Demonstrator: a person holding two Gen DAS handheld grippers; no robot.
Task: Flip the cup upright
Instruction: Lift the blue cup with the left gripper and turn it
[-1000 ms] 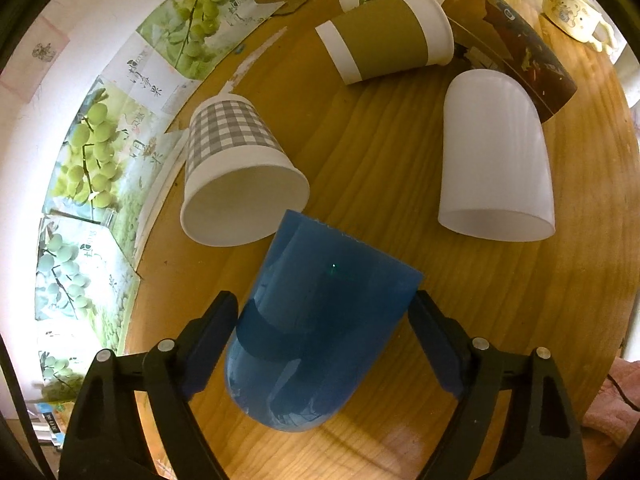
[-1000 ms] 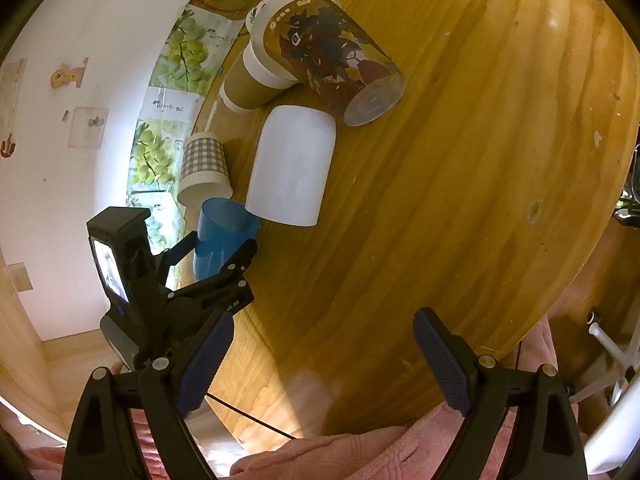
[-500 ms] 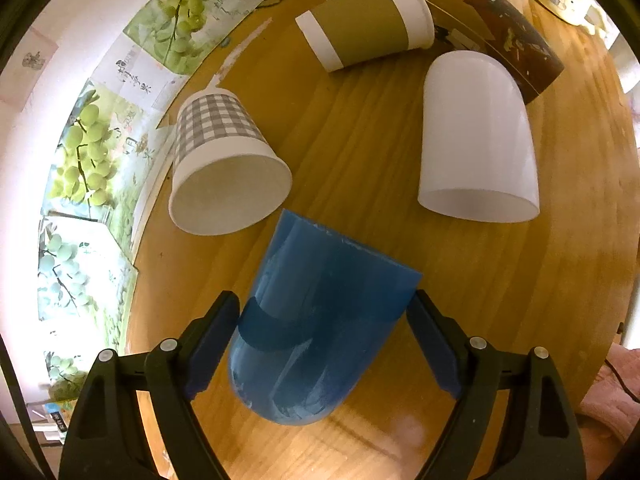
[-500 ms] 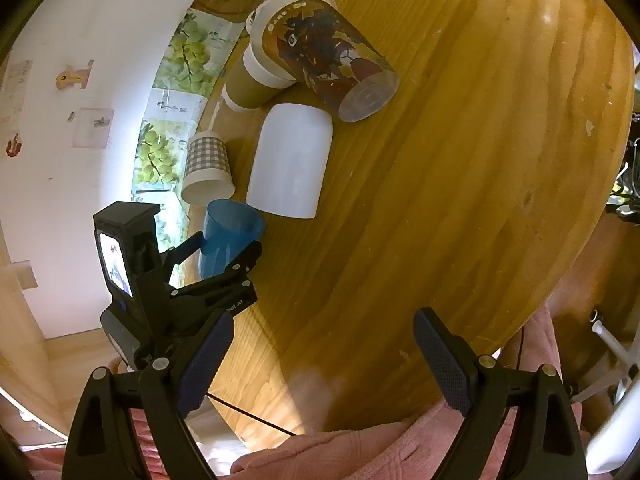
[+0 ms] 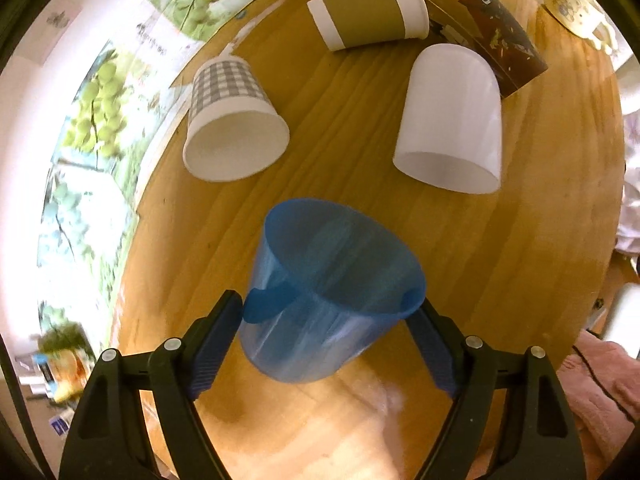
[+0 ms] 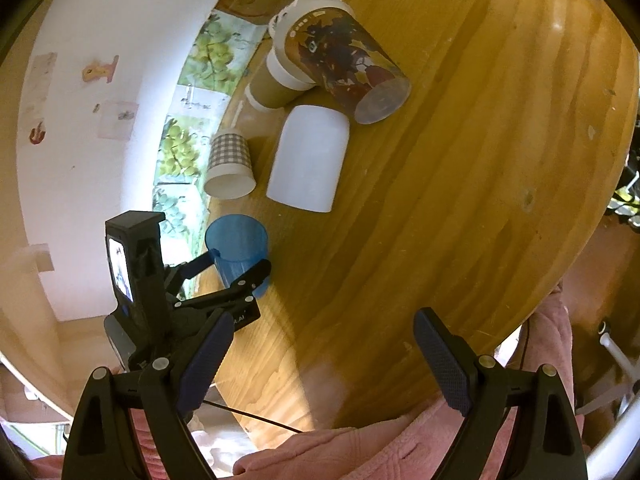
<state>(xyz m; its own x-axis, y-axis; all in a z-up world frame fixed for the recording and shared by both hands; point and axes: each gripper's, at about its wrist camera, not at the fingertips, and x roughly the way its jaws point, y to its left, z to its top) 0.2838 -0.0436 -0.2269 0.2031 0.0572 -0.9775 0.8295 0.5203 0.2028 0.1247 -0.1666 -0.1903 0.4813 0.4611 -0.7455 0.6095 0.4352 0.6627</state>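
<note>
My left gripper (image 5: 330, 312) is shut on the translucent blue plastic cup (image 5: 332, 280), holding it by its sides above the wooden table (image 5: 500, 260). The cup is tilted with its mouth up and away from me. In the right wrist view the blue cup (image 6: 238, 244) stands near upright in the left gripper (image 6: 236, 270) at the table's left edge. My right gripper (image 6: 320, 358) is open and empty, low over the near table edge.
Several cups lie on their sides beyond the blue one: a grey checked paper cup (image 5: 232, 120), a white cup (image 5: 452, 116), an olive paper cup (image 5: 368, 10) and a brown printed cup (image 5: 488, 28). Grape-print sheets (image 5: 100, 120) line the left edge. Pink cloth (image 6: 360, 448) lies below.
The left gripper has lifted the blue cup and rotated it from lying on its side to mouth-up. The right gripper has not moved.
</note>
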